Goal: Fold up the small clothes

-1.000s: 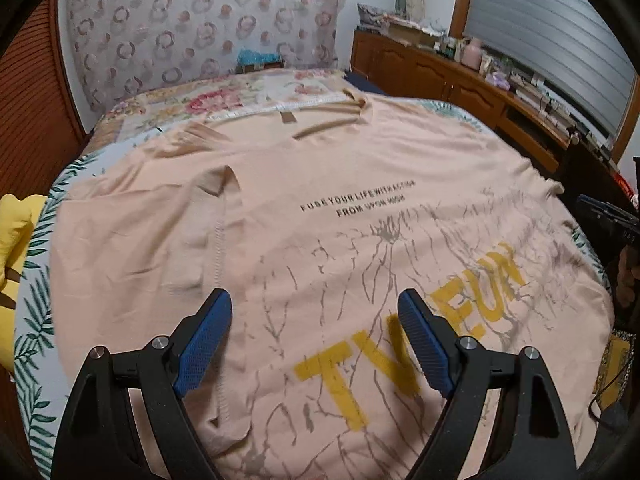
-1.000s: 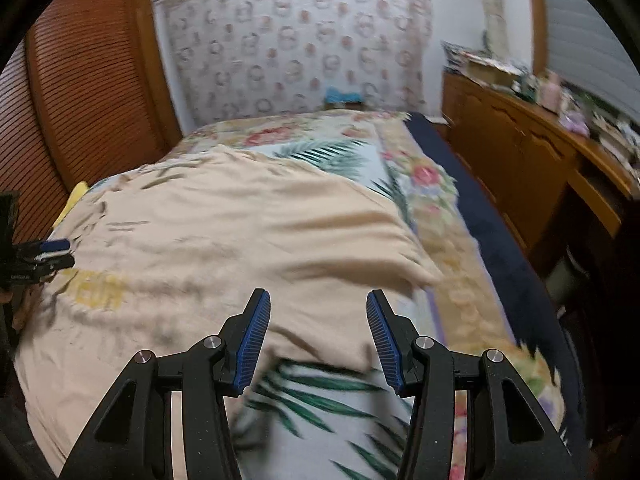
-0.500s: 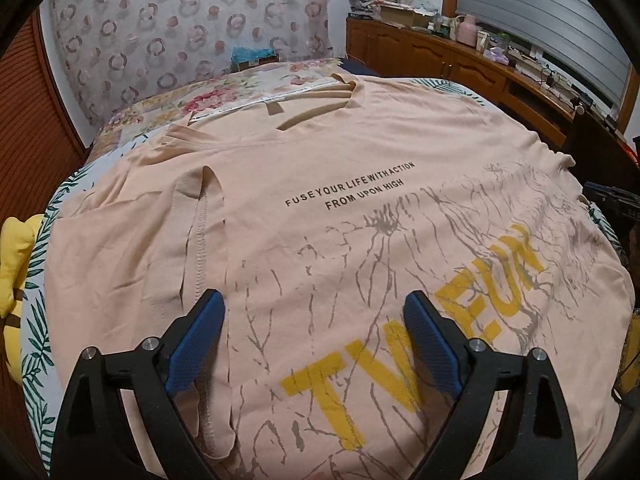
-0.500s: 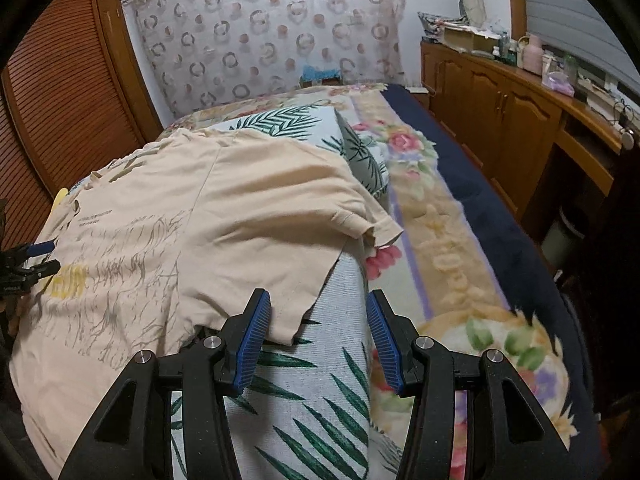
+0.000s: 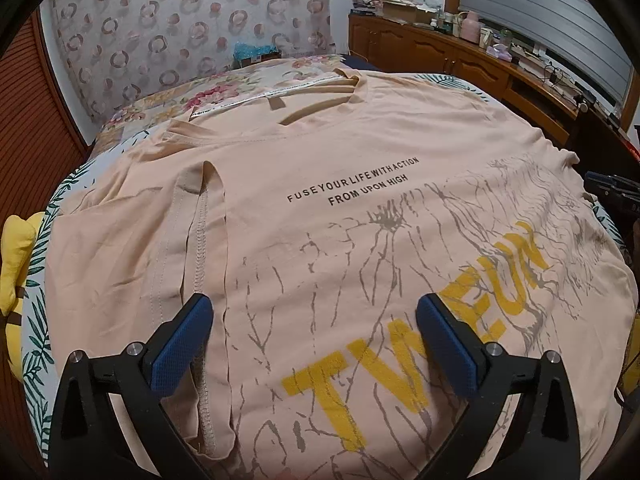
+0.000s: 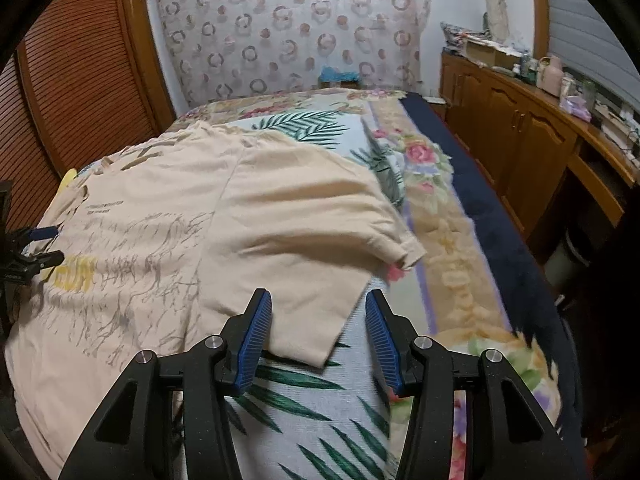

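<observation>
A peach T-shirt (image 5: 340, 152) with black text and yellow letters lies front-up, spread over the bed. Its left sleeve (image 5: 200, 240) is folded inward, seam showing. My left gripper (image 5: 312, 312) hovers over the lower chest; its jaws are opening wide and no cloth is pinched between them. In the right wrist view the shirt's other sleeve (image 6: 320, 220) lies flat on the leaf-print bedspread (image 6: 304, 412). My right gripper (image 6: 316, 300) is half open just above that sleeve's lower corner, its pads not pressing it. The left gripper (image 6: 36, 248) shows at that view's left edge.
A yellow cushion (image 5: 16, 260) sits at the bed's left edge. Slatted wooden doors (image 6: 80, 80) stand to the left. A wooden cabinet (image 6: 520, 140) with clutter on top runs along the right wall. A ring-patterned cloth (image 5: 192, 32) covers the headboard.
The left gripper's jaws have spread wider over the shirt. In the right wrist view the sleeve, blurred a second ago, now lies settled on the bedspread.
</observation>
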Demonstrator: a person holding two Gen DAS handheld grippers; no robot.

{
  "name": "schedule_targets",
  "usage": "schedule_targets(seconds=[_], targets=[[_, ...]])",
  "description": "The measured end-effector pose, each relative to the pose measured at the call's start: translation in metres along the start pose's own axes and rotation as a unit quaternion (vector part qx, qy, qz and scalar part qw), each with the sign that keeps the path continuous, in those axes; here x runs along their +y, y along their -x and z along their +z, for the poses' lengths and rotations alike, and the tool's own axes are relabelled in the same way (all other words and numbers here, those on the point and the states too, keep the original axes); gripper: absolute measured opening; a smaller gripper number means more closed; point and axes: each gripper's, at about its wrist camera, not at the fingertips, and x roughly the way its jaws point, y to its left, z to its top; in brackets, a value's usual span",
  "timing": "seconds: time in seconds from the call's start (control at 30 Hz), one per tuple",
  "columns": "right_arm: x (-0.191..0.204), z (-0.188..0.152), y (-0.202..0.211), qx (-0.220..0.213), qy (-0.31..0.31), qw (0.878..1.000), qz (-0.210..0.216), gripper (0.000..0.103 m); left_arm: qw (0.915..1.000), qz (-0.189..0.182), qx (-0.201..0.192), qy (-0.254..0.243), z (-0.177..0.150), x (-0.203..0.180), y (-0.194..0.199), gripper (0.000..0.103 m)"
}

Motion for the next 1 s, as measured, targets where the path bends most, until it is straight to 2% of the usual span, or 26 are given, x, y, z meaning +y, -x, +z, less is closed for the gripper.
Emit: schedule_targets(seconds=[0.2,0.27,0.3,0.33,0.43,0.5,0.73,0.87,1.0], targets=[[-0.003,0.006,-0.015,0.014,0.018,1.0,-0.01,0.045,1.0,-0.003,0.0,-0.004,0.0,0.001,0.0,0.102],[0.0,0.007,-0.016,0.016,0.036,0.999,-0.023,0.033,0.9999,-0.009,-0.003,-0.004,-0.002,0.003,0.003,0.102],[0.001,0.007,-0.014,0.014,0.044,0.999,-0.026,0.021,0.9999,-0.013,-0.009,0.001,-0.003,0.005,0.006,0.102],[0.0,0.007,-0.014,0.012,0.049,0.998,-0.024,0.013,0.9998,-0.014,-0.014,0.005,-0.003,0.006,0.008,0.102],[-0.004,0.009,-0.014,0.013,0.055,0.998,-0.016,0.006,0.9993,-0.013,-0.034,0.013,-0.005,0.009,0.02,0.101],[-0.005,0.01,-0.012,0.006,0.053,0.999,-0.008,0.004,0.9984,-0.012,-0.052,0.017,-0.006,0.011,0.031,0.101],[0.006,0.035,0.021,-0.067,0.058,0.996,0.024,0.004,0.9941,-0.009,-0.101,0.037,-0.012,0.019,0.065,0.101],[0.026,0.046,0.026,-0.082,0.073,0.993,0.054,0.004,0.9932,-0.003,-0.11,0.038,-0.014,0.023,0.078,0.101],[0.052,0.045,0.022,-0.077,0.097,0.988,0.093,0.004,0.9908,-0.008,-0.124,0.053,-0.019,0.031,0.086,0.101]])
